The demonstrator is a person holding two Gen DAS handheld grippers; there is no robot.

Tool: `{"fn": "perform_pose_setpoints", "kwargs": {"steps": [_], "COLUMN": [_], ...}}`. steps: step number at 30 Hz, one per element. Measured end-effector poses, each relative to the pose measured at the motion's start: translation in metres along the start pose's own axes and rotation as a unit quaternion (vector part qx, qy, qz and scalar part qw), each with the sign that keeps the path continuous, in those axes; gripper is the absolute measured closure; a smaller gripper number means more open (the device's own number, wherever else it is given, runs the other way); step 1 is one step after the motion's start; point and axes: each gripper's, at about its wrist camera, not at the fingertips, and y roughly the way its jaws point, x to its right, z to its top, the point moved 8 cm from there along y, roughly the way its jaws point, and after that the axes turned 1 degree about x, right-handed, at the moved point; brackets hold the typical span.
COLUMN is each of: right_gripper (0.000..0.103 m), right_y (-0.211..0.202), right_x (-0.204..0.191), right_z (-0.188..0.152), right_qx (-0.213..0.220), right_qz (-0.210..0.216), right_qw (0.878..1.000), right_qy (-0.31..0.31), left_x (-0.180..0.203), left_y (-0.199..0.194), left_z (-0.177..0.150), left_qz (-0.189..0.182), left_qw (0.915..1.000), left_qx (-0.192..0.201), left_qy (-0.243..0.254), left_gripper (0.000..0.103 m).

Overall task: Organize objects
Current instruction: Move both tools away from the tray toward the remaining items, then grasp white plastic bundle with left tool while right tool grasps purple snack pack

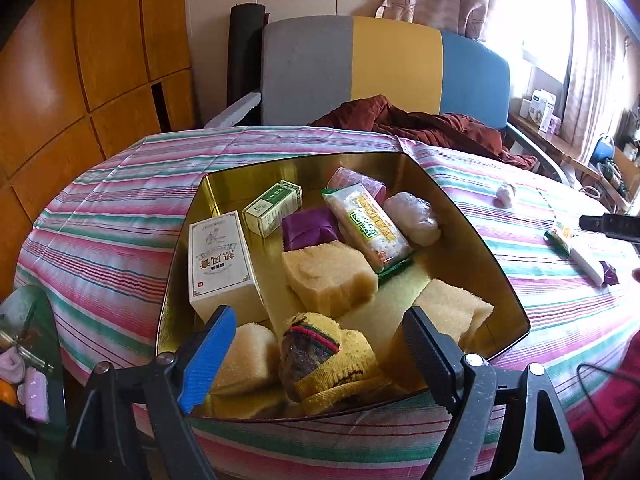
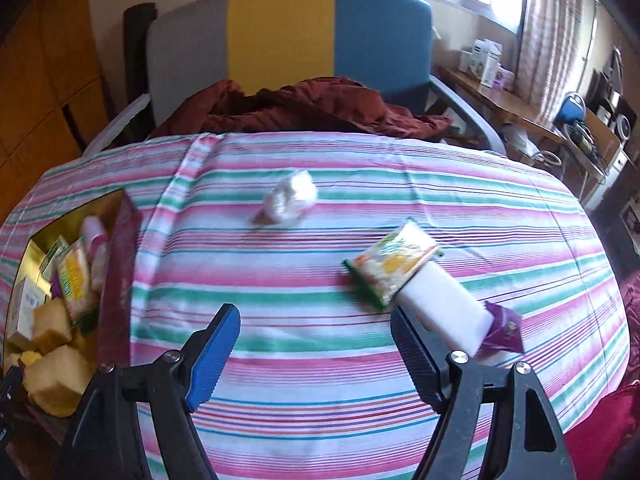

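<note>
A gold-lined tin box [image 1: 472,240] sits on the striped tablecloth and holds several things: a white carton [image 1: 218,258], a green carton [image 1: 272,208], a purple packet [image 1: 310,232], a wrapped scouring pad [image 1: 370,226], yellow sponges [image 1: 328,274] and a yellow sock [image 1: 328,360]. My left gripper [image 1: 316,334] is open just above the sock. My right gripper [image 2: 314,332] is open over bare cloth. Ahead of it lie a clear plastic wad [image 2: 290,198], a packaged scouring pad [image 2: 394,266], a white block [image 2: 444,308] and a purple packet [image 2: 504,328].
A grey, yellow and blue chair [image 2: 280,36] with a dark red cloth [image 2: 312,108] stands behind the table. The box [image 2: 116,280] is at the left of the right wrist view. A cluttered wooden shelf [image 2: 520,108] runs along the right under the window.
</note>
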Motion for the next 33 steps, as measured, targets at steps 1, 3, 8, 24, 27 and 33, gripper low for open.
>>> {"fn": "perform_pose_setpoints", "kwargs": {"steps": [1,3,8,24,27,33], "right_gripper": [0.019,0.018,0.018,0.018,0.018,0.018], "right_y": [0.001,0.004,0.014,0.039,0.036,0.037], "right_x": [0.011,0.030,0.078,0.213,0.221,0.223], "right_z": [0.003,0.009,0.019,-0.003,-0.005,-0.006], "right_qx": [0.000,-0.003,-0.016,-0.004,0.003,0.004], "right_qz": [-0.004,-0.008,-0.027,-0.032,-0.019,0.004], "right_qw": [1.000,0.999,0.997,0.950,0.941,0.934], "right_qy": [0.012,0.032,0.074,0.310,0.338,0.357], "left_x": [0.000,0.001,0.003,0.039,0.056,0.096], "left_y": [0.000,0.001,-0.001,0.003,0.005,0.009], "left_z": [0.001,0.002,0.008,0.038,0.044,0.052], "left_qz": [0.000,-0.001,-0.004,-0.021,-0.034,-0.060], "left_qw": [1.0000,1.0000,1.0000,0.9993,0.9986,0.9950], "left_qx": [0.000,-0.001,0.001,0.005,0.007,0.005], "left_qy": [0.000,-0.001,0.002,0.030,0.040,0.079], "left_gripper": [0.017,0.017,0.017,0.017,0.017,0.017]}}
